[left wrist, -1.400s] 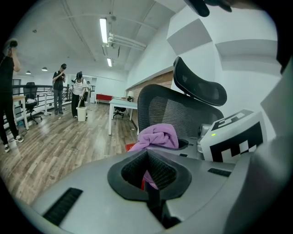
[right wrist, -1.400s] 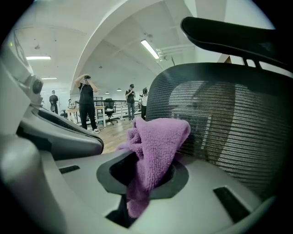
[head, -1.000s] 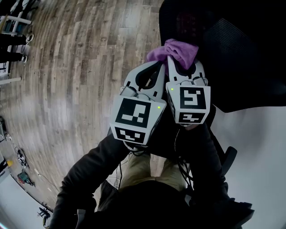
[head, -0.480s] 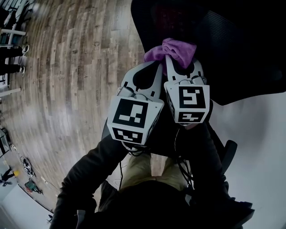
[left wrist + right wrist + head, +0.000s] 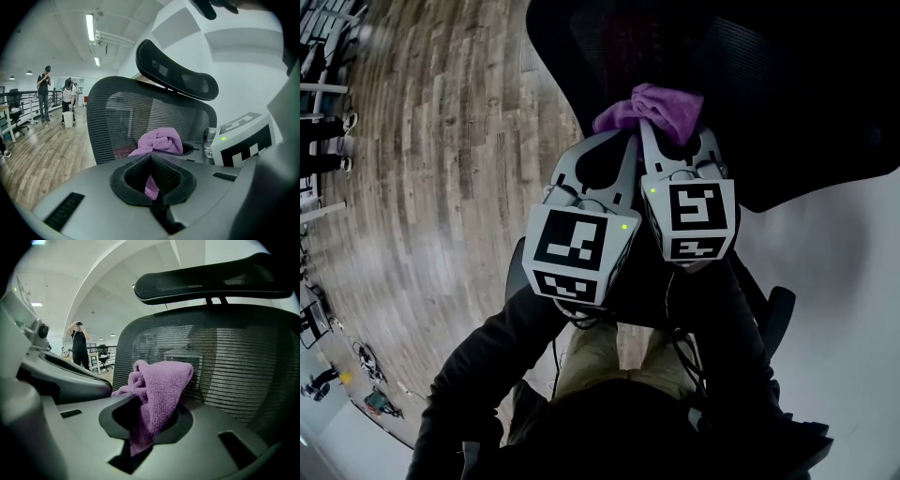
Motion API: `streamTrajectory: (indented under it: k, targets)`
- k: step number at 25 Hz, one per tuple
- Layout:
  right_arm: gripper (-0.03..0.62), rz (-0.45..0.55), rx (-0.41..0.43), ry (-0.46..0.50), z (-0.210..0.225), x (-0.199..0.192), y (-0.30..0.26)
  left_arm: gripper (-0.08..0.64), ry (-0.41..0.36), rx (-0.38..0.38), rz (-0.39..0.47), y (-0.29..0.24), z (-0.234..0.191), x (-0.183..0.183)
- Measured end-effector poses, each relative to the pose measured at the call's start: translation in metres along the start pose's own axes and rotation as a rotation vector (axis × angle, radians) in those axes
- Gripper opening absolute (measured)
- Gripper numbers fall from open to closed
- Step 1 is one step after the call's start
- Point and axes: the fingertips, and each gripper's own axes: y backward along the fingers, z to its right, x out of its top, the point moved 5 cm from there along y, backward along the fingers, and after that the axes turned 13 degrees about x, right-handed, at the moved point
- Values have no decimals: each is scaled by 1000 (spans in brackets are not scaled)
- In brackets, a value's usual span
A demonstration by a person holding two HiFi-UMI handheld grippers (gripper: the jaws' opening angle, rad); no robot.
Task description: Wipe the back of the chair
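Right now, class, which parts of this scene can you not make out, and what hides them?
Head view: the chair's seat, hidden behind the mesh back.
Right gripper view: whether the purple cloth touches the mesh; the cloth covers that spot.
Left gripper view: the distant people, too small for detail.

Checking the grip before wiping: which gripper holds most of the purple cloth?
The right gripper: the cloth bunches out of it in a thick wad, while only a thin corner is pinched in the left gripper.
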Motion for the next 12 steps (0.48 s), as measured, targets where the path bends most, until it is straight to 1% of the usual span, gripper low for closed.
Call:
streamTrajectory:
  k: [12]
  targets:
    - [67,26,-13,-17,20,0,28,0,-20,-20,-2,-3,31,9]
